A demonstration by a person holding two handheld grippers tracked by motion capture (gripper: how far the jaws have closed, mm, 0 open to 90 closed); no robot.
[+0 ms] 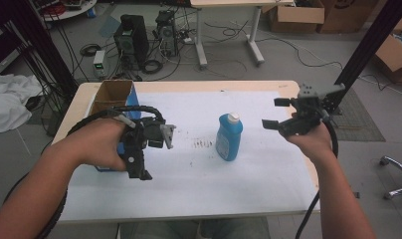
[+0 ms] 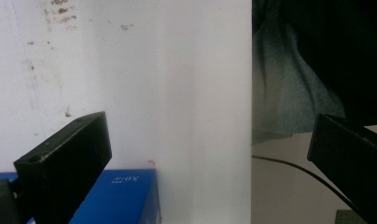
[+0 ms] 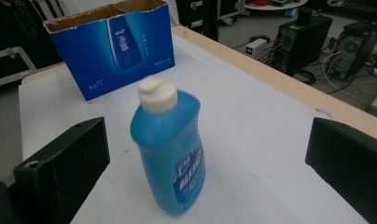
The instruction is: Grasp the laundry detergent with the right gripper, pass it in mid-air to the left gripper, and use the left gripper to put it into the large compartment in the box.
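The blue detergent bottle (image 1: 229,137) stands upright a little right of the middle of the high view, on the white sheet (image 1: 249,174) that covers the table. Its white flip cap (image 3: 157,95) is shut, and blue liquid fills it nearly to the neck; a label sits low on its front. In the right gripper view it stands between the two black jaws, farther off, touching neither.

The right gripper (image 1: 279,113), at the right of the high view, is held above the table beside the bottle with its jaws spread wide and nothing between them. The left gripper (image 1: 139,149), left of centre, also has its jaws wide apart and empty, pointing down at the sheet.

A blue cardboard box (image 1: 114,99) with a torn open top stands at the upper left of the table; its contents are hidden. The sheet bears small dark specks.

On the grey floor beyond lie computer towers (image 1: 132,40), cables and cardboard boxes (image 1: 296,17).
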